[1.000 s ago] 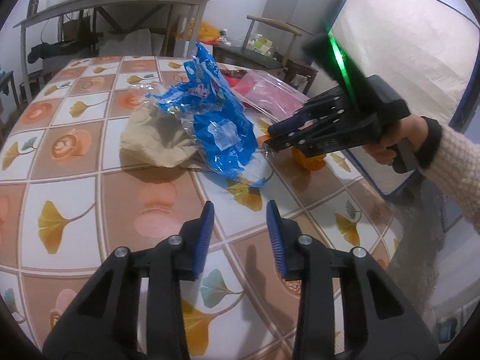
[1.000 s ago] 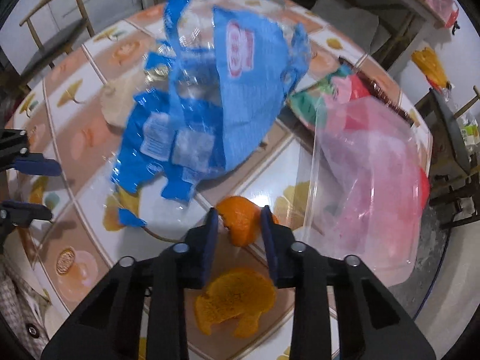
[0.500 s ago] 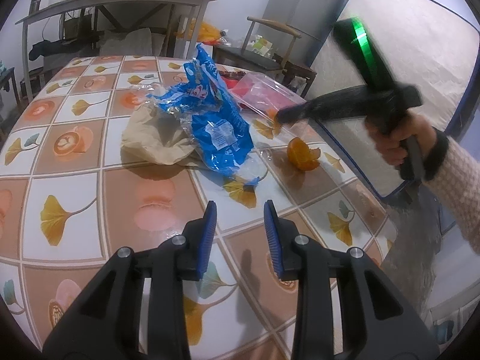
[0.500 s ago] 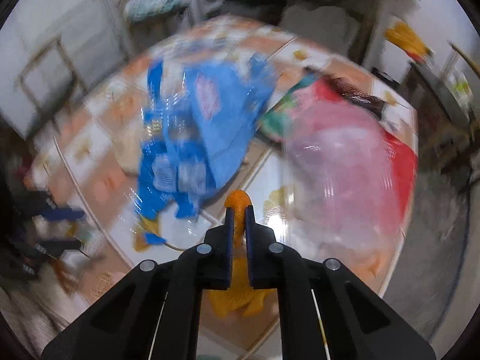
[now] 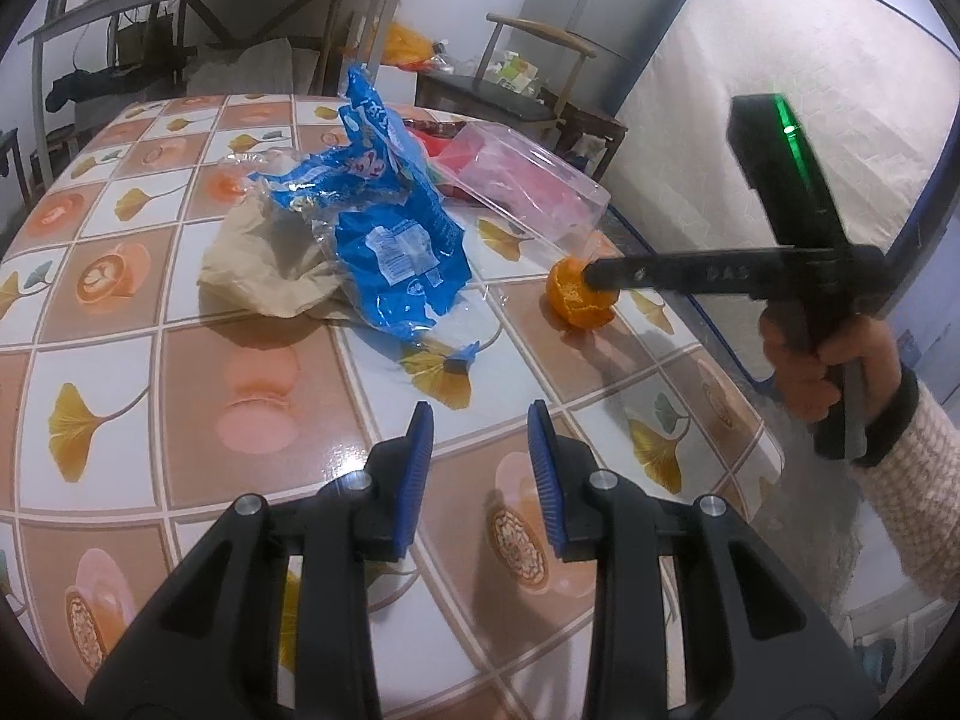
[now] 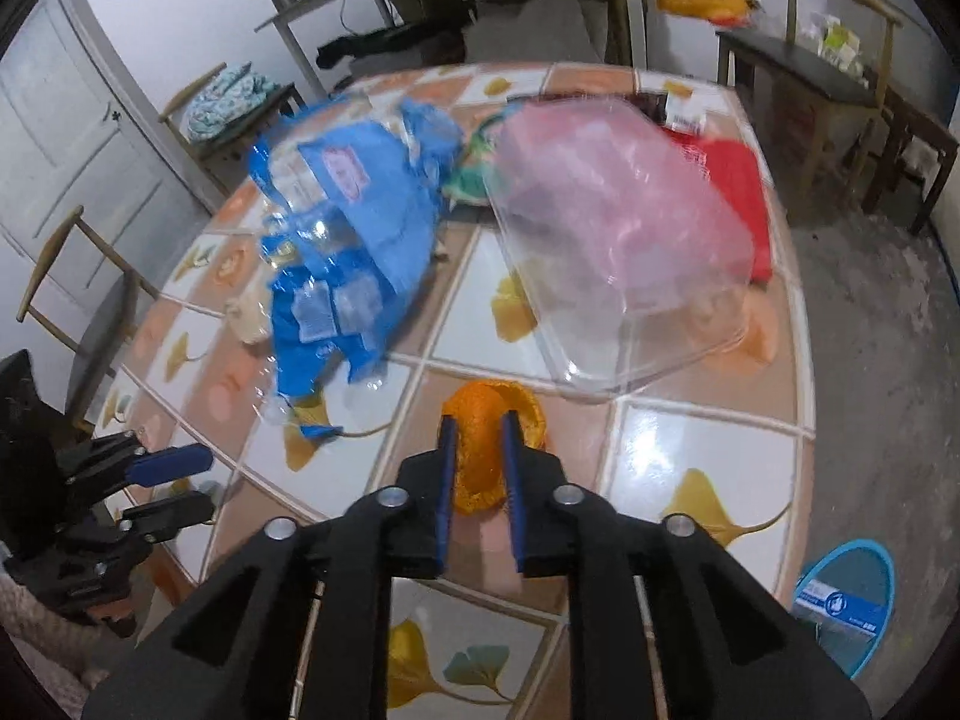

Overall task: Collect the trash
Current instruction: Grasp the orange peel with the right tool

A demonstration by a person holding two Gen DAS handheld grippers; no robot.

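Right wrist view shows the right claw point(image 6: 477, 450) with orange peel point(image 6: 489, 420) between its jaws, which have just opened a little; whether it pinches I cannot tell. Left claw point(image 5: 480, 468) hangs spread over the bench point(image 5: 180, 390). Next, I think, grip and lift it.

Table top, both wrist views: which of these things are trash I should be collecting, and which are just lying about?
Trash to collect:
- orange peel, between the right gripper fingers
- blue wrapper
- crumpled brown paper
- clear plastic container, probably

Just lying about:
- wooden chair
- mattress
- blue bin, likely where the trash goes
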